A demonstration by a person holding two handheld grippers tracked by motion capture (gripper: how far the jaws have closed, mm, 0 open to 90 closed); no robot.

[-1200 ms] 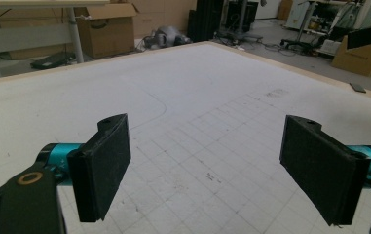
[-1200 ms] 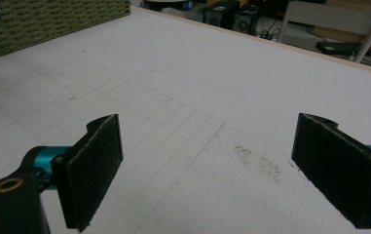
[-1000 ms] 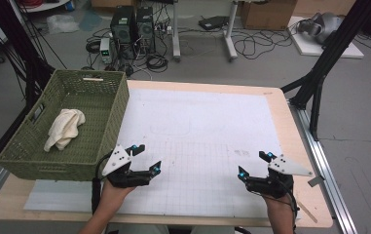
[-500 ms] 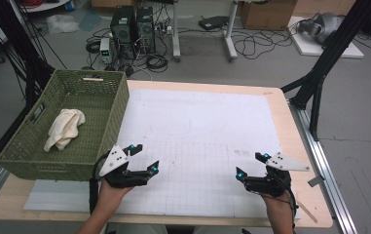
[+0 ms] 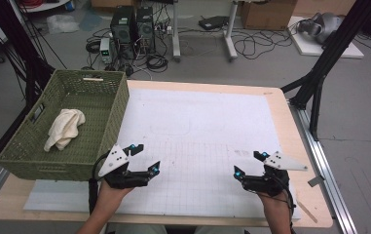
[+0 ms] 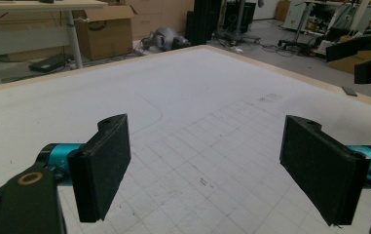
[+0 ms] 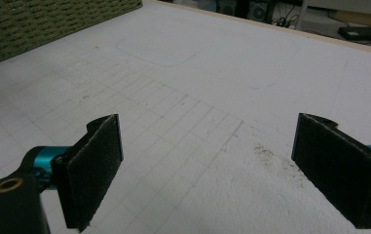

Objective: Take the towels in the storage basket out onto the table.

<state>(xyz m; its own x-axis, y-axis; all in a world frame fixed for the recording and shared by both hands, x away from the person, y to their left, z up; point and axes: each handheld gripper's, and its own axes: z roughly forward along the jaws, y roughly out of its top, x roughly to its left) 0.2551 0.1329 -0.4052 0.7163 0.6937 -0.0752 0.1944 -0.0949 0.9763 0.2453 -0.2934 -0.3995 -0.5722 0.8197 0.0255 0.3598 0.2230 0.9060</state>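
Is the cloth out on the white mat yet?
No, in the high view the cream cloth lies inside the green basket, and both grippers, left and right, hover open over the mat.

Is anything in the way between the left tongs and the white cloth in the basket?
Yes. The green basket's woven wall stands between the open left tongs and the white cloth lying inside. Over the open top, nothing visible blocks the way.

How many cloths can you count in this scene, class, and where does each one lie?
1. A cream cloth lies crumpled inside the green woven basket at the table's left edge, beyond the left gripper. The basket's near wall could hide more.
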